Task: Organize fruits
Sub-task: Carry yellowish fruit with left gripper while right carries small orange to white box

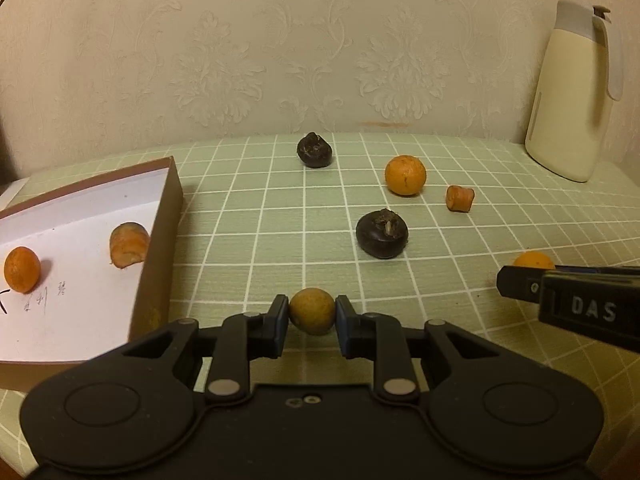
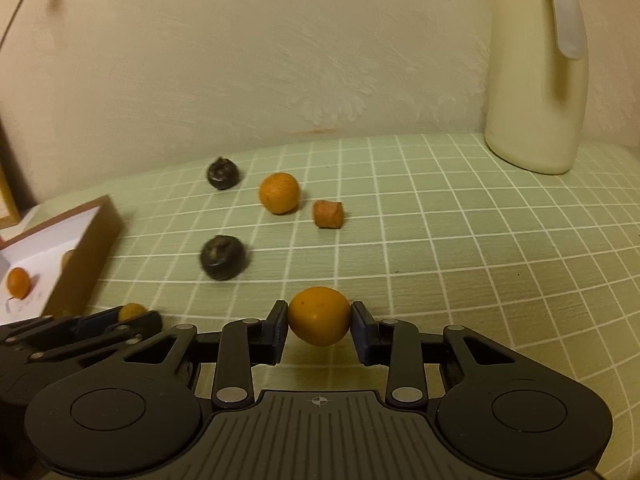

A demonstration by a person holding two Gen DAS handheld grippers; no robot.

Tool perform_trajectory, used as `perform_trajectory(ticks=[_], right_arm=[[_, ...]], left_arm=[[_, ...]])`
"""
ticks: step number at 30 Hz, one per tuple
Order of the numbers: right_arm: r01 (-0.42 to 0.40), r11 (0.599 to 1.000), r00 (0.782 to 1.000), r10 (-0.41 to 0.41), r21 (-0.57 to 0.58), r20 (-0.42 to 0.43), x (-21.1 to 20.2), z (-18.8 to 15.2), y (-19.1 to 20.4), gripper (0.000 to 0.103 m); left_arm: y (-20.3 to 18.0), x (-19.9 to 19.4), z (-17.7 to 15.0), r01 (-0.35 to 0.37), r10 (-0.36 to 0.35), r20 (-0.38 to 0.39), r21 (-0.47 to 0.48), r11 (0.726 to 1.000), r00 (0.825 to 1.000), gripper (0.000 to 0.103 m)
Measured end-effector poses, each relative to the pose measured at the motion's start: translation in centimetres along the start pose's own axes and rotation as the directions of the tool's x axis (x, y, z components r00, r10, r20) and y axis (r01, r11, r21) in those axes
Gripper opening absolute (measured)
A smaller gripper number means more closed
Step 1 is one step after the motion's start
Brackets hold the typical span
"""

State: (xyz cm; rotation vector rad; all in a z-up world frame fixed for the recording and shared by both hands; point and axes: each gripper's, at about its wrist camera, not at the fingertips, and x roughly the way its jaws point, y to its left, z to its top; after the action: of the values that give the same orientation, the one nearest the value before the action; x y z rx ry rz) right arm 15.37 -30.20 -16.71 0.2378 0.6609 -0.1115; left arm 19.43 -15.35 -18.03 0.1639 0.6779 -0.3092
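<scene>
My left gripper point(image 1: 312, 315) pinched a small tan fruit point(image 1: 312, 311) just off the bench point(image 1: 440, 240), beside the box point(image 1: 160, 248). My right gripper point(image 2: 319, 322) clamped an orange fruit point(image 2: 319, 315). Two dark fruits point(image 1: 382, 233) and more orange ones lay loose

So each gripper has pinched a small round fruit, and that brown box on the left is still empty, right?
Not quite: the brown box is not empty. The left wrist view shows a small orange fruit and a cut orange piece lying inside it. The rest holds: the left gripper pinches a yellowish round fruit, and the right gripper pinches an orange round fruit.
</scene>
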Motion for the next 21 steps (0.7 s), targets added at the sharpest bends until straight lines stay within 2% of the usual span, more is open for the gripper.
perform_trajectory(ticks=[6,13,17,21], right_arm=[[-0.054,0.998,0.998,0.055,-0.033,0.022,-2.4,-0.2,1.6,0.034],[-0.105,0.992,0.990,0.110,-0.064,0.087,-5.4,0.3,3.6,0.034],[-0.141,0.986,0.980,0.152,-0.094,0.129,-7.1,0.5,5.4,0.034],[-0.183,0.975,0.969,0.200,-0.123,0.146,-7.8,0.4,7.5,0.034]], left_arm=[[0.7,-2.2,-0.1,0.013,-0.013,0.026,-0.004,1.000,1.000,0.015],[2.1,-6.4,0.4,0.022,-0.023,0.103,0.008,1.000,0.994,0.015],[3.9,-8.5,0.7,-0.005,0.004,0.140,0.003,1.000,0.990,0.015],[6.7,-9.9,0.8,-0.060,0.065,0.154,-0.036,0.998,0.986,0.015]])
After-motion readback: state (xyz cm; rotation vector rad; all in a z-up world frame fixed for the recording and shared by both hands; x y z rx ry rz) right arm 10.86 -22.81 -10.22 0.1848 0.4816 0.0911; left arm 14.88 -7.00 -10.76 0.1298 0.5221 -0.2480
